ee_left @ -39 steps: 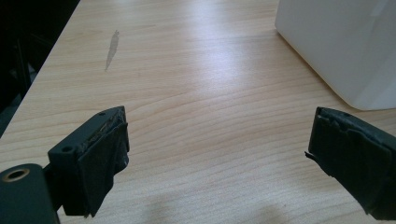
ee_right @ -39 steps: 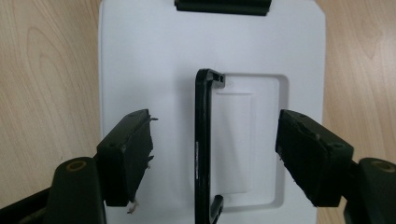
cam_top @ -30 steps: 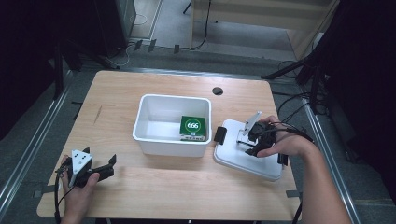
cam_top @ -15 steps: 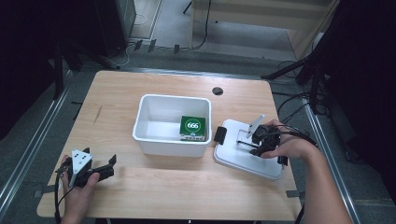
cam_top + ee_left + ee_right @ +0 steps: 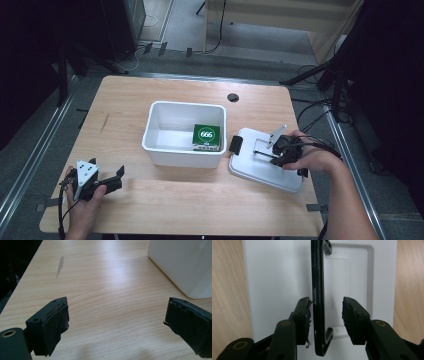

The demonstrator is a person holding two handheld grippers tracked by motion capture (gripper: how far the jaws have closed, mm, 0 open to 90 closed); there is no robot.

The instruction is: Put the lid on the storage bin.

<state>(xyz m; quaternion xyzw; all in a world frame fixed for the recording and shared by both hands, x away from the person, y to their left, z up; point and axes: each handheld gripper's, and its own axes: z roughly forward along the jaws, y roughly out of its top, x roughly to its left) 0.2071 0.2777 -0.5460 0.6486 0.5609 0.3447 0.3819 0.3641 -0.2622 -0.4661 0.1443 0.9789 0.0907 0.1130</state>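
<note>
A white bin [image 5: 184, 105] stands mid-table with a green box marked 666 [image 5: 206, 135] inside it. Right of the bin lies its white lid [image 5: 260, 170], flat on the table, with a thin black handle [image 5: 261, 152] raised on it. My right gripper [image 5: 276, 148] is down over the lid. In the right gripper view the handle [image 5: 317, 290] stands between the jaws of that gripper [image 5: 325, 306]; the left jaw touches it and the right jaw stays apart, so the gripper is open. My left gripper [image 5: 119, 177] rests open at the front left, holding nothing.
A black clip [image 5: 235, 144] sits on the lid's edge nearest the bin. A round black hole [image 5: 232, 97] marks the tabletop behind the bin. In the left gripper view the bin wall [image 5: 185, 262] rises at the upper right, with bare wood [image 5: 100, 277] ahead.
My right gripper has edged a little lower and nearer over the lid's handle. The left gripper, bin and box have stayed put.
</note>
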